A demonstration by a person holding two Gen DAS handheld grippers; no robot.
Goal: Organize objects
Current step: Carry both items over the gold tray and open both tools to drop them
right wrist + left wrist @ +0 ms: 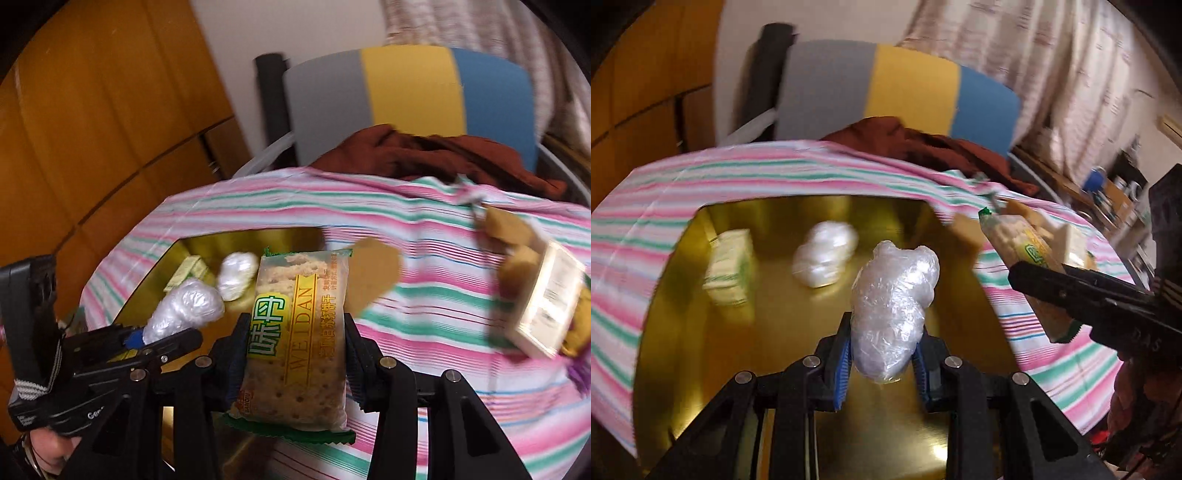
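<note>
My left gripper (882,354) is shut on a clear plastic-wrapped bundle (894,295) and holds it above a shiny gold tray (701,332). The bundle also shows in the right wrist view (184,310). In the tray lie a second white wrapped bundle (825,258) and a pale green packet (729,271). My right gripper (295,354) is shut on a cracker packet (295,339) marked WEIDAN, held upright over the striped cloth (424,332), right of the tray (147,295). The packet also shows in the left wrist view (1023,251).
The striped pink, green and white cloth (738,173) covers the table. A small white box (543,302) and brown pieces (373,273) lie on it at the right. A dark red garment (923,147) and a grey-yellow-blue chair back (886,85) stand behind.
</note>
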